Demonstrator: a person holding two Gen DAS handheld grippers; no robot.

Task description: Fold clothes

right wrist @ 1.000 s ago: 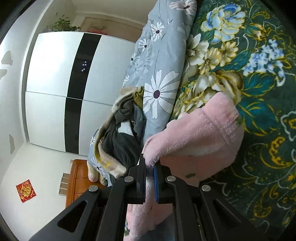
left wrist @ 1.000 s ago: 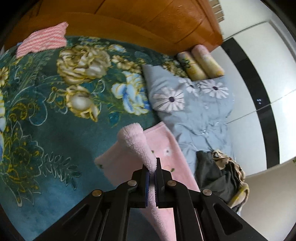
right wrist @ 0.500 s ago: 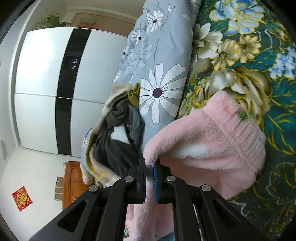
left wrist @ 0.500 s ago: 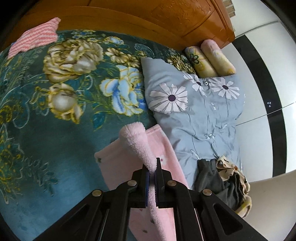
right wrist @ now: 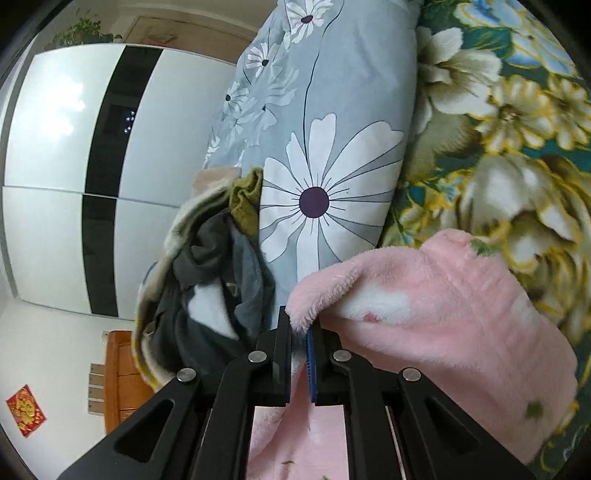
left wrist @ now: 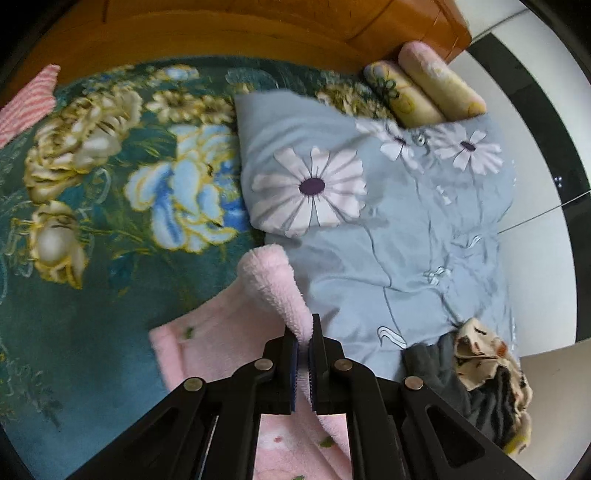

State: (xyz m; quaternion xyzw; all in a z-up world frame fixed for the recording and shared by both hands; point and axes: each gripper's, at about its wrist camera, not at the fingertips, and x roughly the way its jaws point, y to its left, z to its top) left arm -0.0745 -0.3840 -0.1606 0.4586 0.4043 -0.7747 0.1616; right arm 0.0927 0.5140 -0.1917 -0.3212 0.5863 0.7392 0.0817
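A fluffy pink garment (left wrist: 229, 343) lies on the teal flowered bedspread (left wrist: 92, 229). My left gripper (left wrist: 305, 334) is shut on a raised fold of it, which curls up ahead of the fingertips. In the right wrist view the same pink garment (right wrist: 443, 317) bulges over the bedspread, and my right gripper (right wrist: 300, 330) is shut on its fuzzy edge. Both held edges are lifted off the bed.
A grey-blue daisy quilt (left wrist: 388, 221) lies beside the garment. A heap of dark and cream clothes (left wrist: 476, 376) sits at its end, also in the right wrist view (right wrist: 207, 295). Two rolled pillows (left wrist: 424, 85), a wooden headboard (left wrist: 258, 26), a pink striped cloth (left wrist: 26, 103), a white wardrobe (right wrist: 66, 166).
Both grippers have carried the held pink edges toward the daisy quilt. More of the garment now lies folded over itself, and the quilt looms larger in both views.
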